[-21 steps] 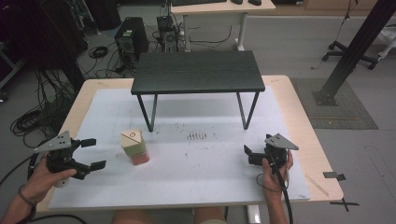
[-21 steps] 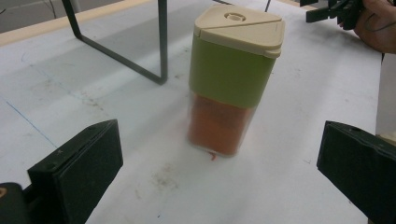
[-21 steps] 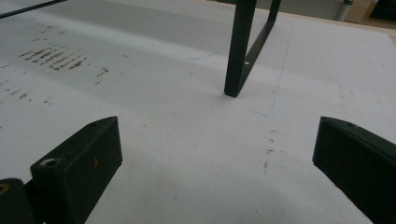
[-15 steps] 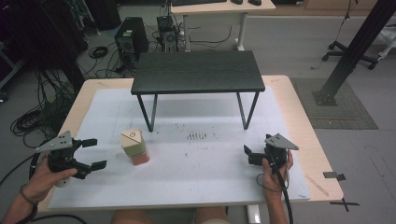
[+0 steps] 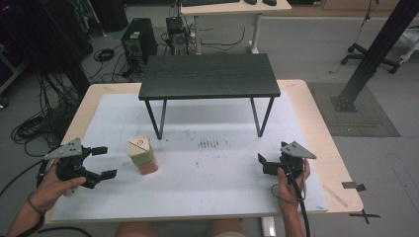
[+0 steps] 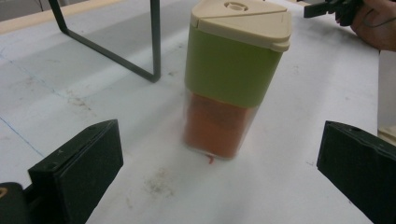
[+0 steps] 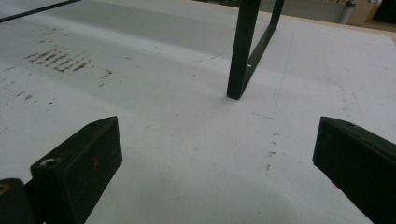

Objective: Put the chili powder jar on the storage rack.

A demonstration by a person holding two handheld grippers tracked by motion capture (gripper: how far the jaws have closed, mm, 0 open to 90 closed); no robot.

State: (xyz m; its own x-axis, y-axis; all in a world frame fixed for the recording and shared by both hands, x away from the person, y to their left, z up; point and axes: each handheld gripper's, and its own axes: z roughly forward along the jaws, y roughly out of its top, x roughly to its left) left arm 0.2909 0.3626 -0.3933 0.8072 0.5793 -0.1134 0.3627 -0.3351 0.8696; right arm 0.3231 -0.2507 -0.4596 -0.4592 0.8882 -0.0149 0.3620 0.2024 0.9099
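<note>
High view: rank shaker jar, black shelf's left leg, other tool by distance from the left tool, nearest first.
From the left tool:
1. Shaker jar, just to its right, in front of the open jaws.
2. Black shelf's left leg, beyond the jar, farther up the table.
3. Right tool, across the mat at the right side.

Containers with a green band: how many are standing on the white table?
1. The container stands upright on the table, ahead of the open left gripper.
</note>
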